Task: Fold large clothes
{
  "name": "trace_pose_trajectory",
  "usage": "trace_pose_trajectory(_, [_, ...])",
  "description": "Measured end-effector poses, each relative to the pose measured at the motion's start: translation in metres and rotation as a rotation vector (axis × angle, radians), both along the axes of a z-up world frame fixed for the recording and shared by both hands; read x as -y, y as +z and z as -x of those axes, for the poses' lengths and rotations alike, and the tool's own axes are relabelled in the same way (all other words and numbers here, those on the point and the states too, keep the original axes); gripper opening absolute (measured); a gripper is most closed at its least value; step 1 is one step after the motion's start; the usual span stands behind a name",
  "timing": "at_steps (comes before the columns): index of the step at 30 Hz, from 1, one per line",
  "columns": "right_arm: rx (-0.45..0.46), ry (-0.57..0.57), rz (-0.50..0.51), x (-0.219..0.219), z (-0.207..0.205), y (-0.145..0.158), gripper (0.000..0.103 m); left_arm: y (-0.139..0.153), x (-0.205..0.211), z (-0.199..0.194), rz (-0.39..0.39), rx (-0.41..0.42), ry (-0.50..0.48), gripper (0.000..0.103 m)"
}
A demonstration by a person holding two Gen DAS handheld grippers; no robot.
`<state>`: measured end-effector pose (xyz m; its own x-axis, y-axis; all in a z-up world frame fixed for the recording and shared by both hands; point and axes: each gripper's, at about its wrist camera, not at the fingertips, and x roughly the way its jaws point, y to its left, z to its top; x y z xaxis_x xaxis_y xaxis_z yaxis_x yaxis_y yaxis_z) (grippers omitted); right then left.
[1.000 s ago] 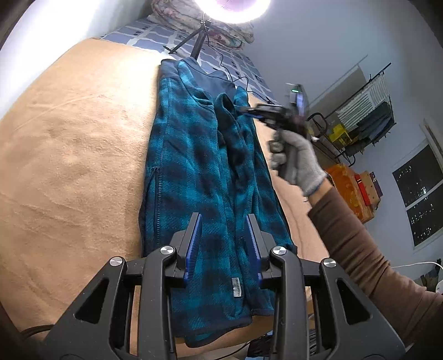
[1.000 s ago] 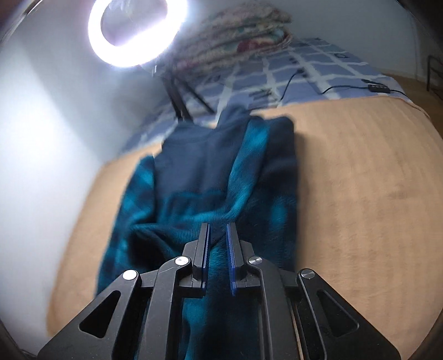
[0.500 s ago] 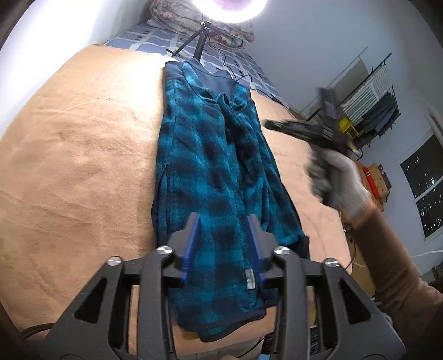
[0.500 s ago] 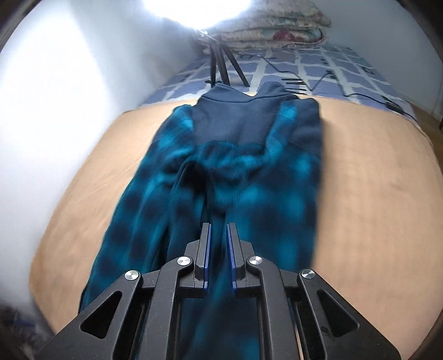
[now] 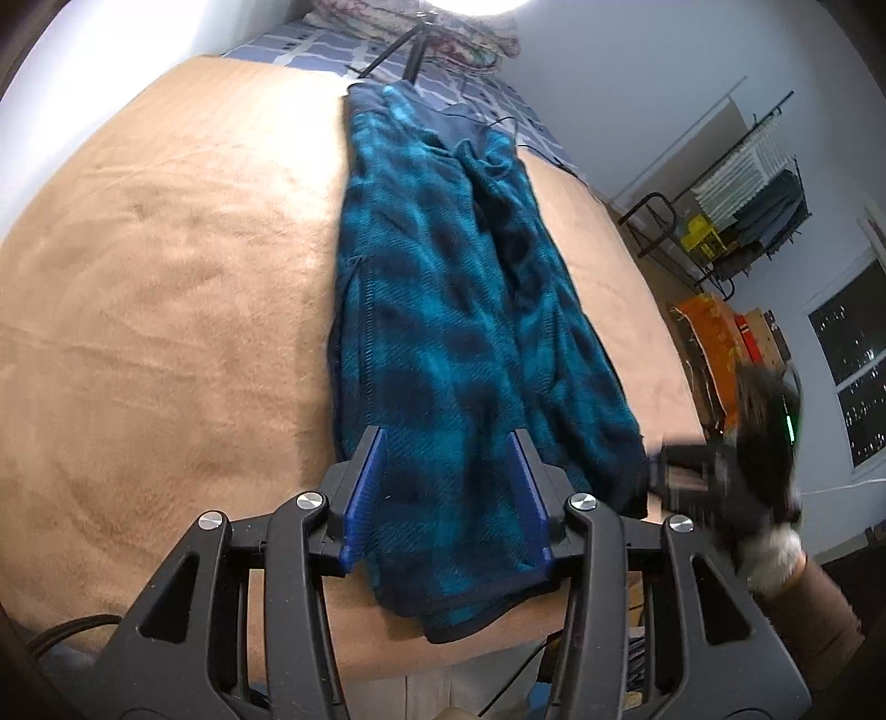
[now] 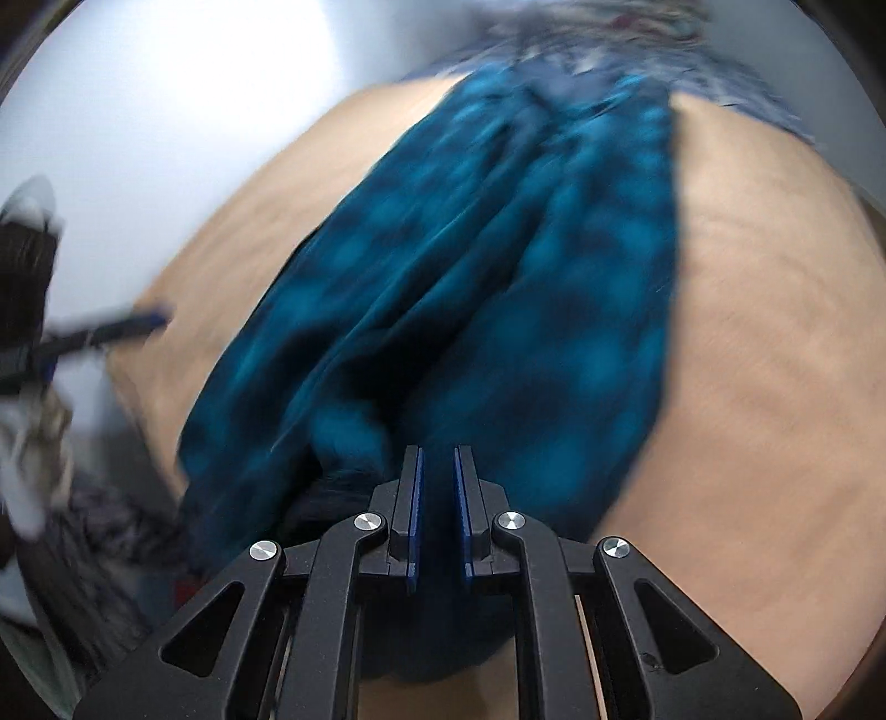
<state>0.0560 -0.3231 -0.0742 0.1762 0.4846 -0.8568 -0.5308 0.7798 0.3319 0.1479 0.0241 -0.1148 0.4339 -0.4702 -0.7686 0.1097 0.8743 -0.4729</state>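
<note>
A blue plaid fleece jacket [image 5: 443, 310] lies lengthwise on the tan blanket [image 5: 166, 310], both sides folded in to a long strip, hem at the near edge. My left gripper [image 5: 446, 443] is open, its jaws wide apart above the hem. My right gripper [image 6: 437, 459] hovers low over the hem end of the jacket [image 6: 498, 288], its jaws nearly together with a narrow gap and nothing in it. In the left wrist view the right gripper [image 5: 664, 459] appears blurred at the jacket's near right corner. The left gripper shows blurred at the left of the right wrist view [image 6: 133, 324].
A ring light on a tripod [image 5: 410, 50] and stacked quilts [image 5: 443, 33] stand beyond the collar on a checked sheet. A cable [image 5: 531, 144] runs past the collar. A drying rack [image 5: 747, 183] and orange boxes [image 5: 714, 332] stand at the right, off the bed.
My right gripper has swept from the jacket's upper part down to its near hem corner, still nearly shut. My left gripper has moved closer to the hem and stayed open.
</note>
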Motion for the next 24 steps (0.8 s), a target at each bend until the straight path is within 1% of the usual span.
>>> trace_pose_trajectory(1, [-0.002,0.04,0.015,-0.008,0.012,-0.003,0.01,-0.003,-0.002,0.0,-0.003,-0.009,0.004,0.046])
trace_pose_trajectory(2, [0.019,0.105,0.077,-0.023,0.029,-0.007,0.01,-0.007,-0.004,0.0,-0.007,-0.021,0.008,0.052])
trace_pose_trajectory(3, [0.058,0.157,0.147,-0.033,0.042,-0.009,0.012,-0.011,-0.005,0.0,-0.009,-0.033,0.014,0.056])
trace_pose_trajectory(4, [0.102,0.18,0.197,-0.037,0.05,-0.008,0.013,-0.016,-0.008,0.0,-0.008,-0.047,0.025,0.061])
trace_pose_trajectory(5, [0.114,0.182,0.207,-0.037,0.053,-0.005,0.013,-0.02,-0.009,0.0,-0.003,-0.056,0.032,0.061])
trace_pose_trajectory(6, [0.072,0.165,0.148,-0.028,0.053,0.003,0.013,-0.026,-0.012,0.0,0.014,-0.075,0.035,0.061])
trace_pose_trajectory(7, [0.049,0.136,0.091,-0.019,0.051,0.011,0.013,-0.032,-0.015,-0.001,0.038,-0.101,0.038,0.061])
trace_pose_trajectory(8, [0.051,0.097,0.043,-0.006,0.05,0.021,0.014,-0.036,-0.017,-0.001,0.054,-0.113,0.042,0.061])
trace_pose_trajectory(9, [0.069,0.053,0.011,0.008,0.05,0.032,0.021,-0.041,-0.021,-0.001,0.08,-0.133,0.05,0.061])
trace_pose_trajectory(10, [0.082,0.014,-0.009,0.019,0.05,0.037,0.034,-0.046,-0.024,-0.002,0.102,-0.152,0.057,0.061])
trace_pose_trajectory(11, [0.099,-0.055,-0.043,0.037,0.046,0.044,0.042,-0.05,-0.025,-0.002,0.118,-0.166,0.062,0.061])
trace_pose_trajectory(12, [0.105,-0.127,-0.077,0.053,0.042,0.046,0.056,-0.055,-0.026,-0.002,0.141,-0.186,0.063,0.061])
trace_pose_trajectory(13, [0.095,-0.177,-0.102,0.065,0.036,0.044,0.06,-0.06,-0.024,-0.003,0.162,-0.205,0.057,0.061])
trace_pose_trajectory(15, [0.012,-0.277,-0.175,0.09,0.023,0.029,0.06,-0.067,-0.02,-0.004,0.179,-0.228,0.046,0.061])
trace_pose_trajectory(17, [-0.062,-0.323,-0.211,0.097,0.01,0.011,0.06,-0.075,-0.014,-0.006,0.19,-0.253,0.04,0.061])
trace_pose_trajectory(20, [-0.16,-0.335,-0.275,0.094,0.004,-0.016,0.06,-0.085,-0.008,-0.01,0.209,-0.281,0.039,0.061])
trace_pose_trajectory(22, [-0.207,-0.329,-0.3,0.088,0.003,-0.028,0.06,-0.093,-0.003,-0.011,0.224,-0.297,0.037,0.061])
trace_pose_trajectory(24, [-0.24,-0.311,-0.299,0.077,0.001,-0.039,0.06,-0.097,0.004,-0.011,0.226,-0.303,0.024,0.052])
